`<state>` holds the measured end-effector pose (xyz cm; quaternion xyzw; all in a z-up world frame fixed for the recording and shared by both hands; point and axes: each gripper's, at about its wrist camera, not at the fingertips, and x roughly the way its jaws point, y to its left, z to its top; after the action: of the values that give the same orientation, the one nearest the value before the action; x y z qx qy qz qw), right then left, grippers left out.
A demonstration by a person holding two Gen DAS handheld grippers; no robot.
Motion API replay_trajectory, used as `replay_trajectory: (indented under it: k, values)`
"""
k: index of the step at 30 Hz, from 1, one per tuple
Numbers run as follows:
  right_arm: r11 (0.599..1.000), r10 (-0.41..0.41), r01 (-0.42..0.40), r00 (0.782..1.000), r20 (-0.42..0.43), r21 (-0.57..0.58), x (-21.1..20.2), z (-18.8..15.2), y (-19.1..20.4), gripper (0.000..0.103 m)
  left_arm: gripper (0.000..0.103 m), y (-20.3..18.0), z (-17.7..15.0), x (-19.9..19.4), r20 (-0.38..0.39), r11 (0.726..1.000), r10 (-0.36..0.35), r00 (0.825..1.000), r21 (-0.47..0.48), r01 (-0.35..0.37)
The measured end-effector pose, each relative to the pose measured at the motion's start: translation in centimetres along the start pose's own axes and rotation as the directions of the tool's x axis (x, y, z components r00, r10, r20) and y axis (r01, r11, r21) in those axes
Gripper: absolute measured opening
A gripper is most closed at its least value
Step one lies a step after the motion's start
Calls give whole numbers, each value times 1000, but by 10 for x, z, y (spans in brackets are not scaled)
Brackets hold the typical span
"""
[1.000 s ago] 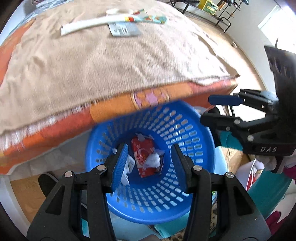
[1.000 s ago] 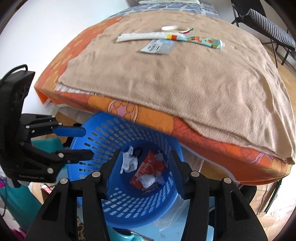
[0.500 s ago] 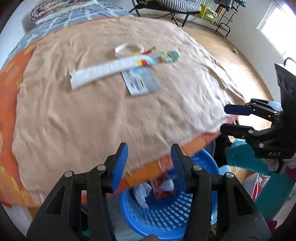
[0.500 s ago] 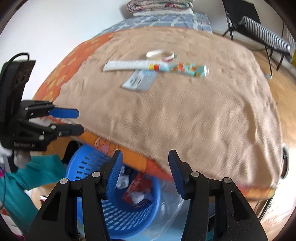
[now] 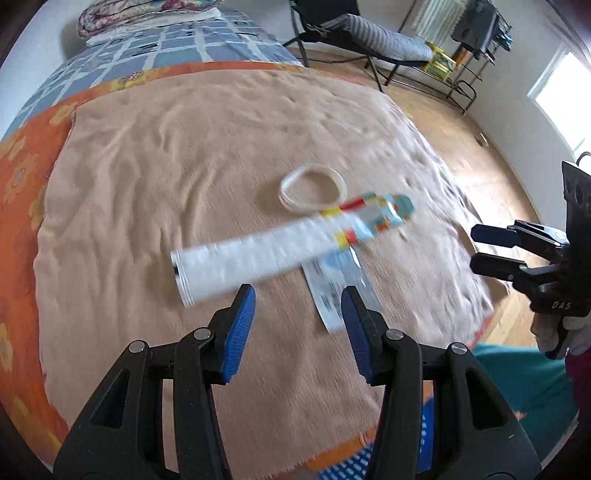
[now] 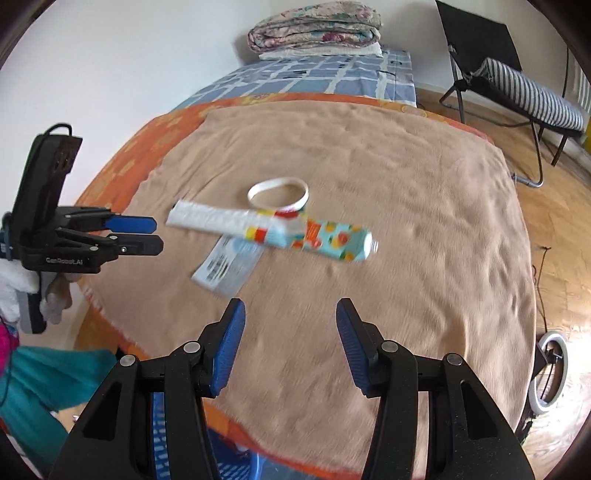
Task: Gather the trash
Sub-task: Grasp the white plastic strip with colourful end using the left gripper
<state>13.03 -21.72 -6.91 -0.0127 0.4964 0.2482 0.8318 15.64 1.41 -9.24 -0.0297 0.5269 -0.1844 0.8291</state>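
You are now holding both grippers up over the bed, where a second ago they were looking down into the blue basket, which is shrinking to a sliver at the bottom edge. Your left gripper and right gripper are both gaping wide, holding nothing. The trash is lying mid-frame on the tan blanket: a white tube, a flat wrapper and a white ring, all overlapping. Only the right wrist view is showing the tube's capless tip and the folded quilt at upper centre.
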Motion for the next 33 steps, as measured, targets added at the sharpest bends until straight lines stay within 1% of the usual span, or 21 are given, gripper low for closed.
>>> replay_trajectory:
  k: [3,7,11,16,20,25,31,33]
  values:
    - [998,24,-24,1000,-5,56,12,20,-14,50,50,9,17,13,3,1000,9,1000,-24,-9]
    - [994,61,-60,998,-9,89,31,43,-22,50,50,21,33,30,-2,997,-15,1000,-70,15]
    - [994,57,-54,998,-28,98,55,58,-25,50,50,37,43,42,-10,990,-48,999,-133,46]
    - [994,47,-41,997,-60,103,81,68,-30,50,49,51,45,54,-27,985,-54,998,-168,49]
    - [987,76,-64,994,-81,145,94,68,-38,50,50,64,40,63,-54,970,-112,992,-224,97]
    - [974,115,-92,988,-104,205,101,62,-50,50,49,64,31,58,-74,973,-126,989,-203,109]
    - [951,186,-149,976,-116,270,95,48,-62,50,50,54,7,48,-114,981,-132,985,-159,113]
    - [950,200,-160,971,-129,268,92,42,-62,50,50,46,-3,45,-138,984,-135,981,-135,116]
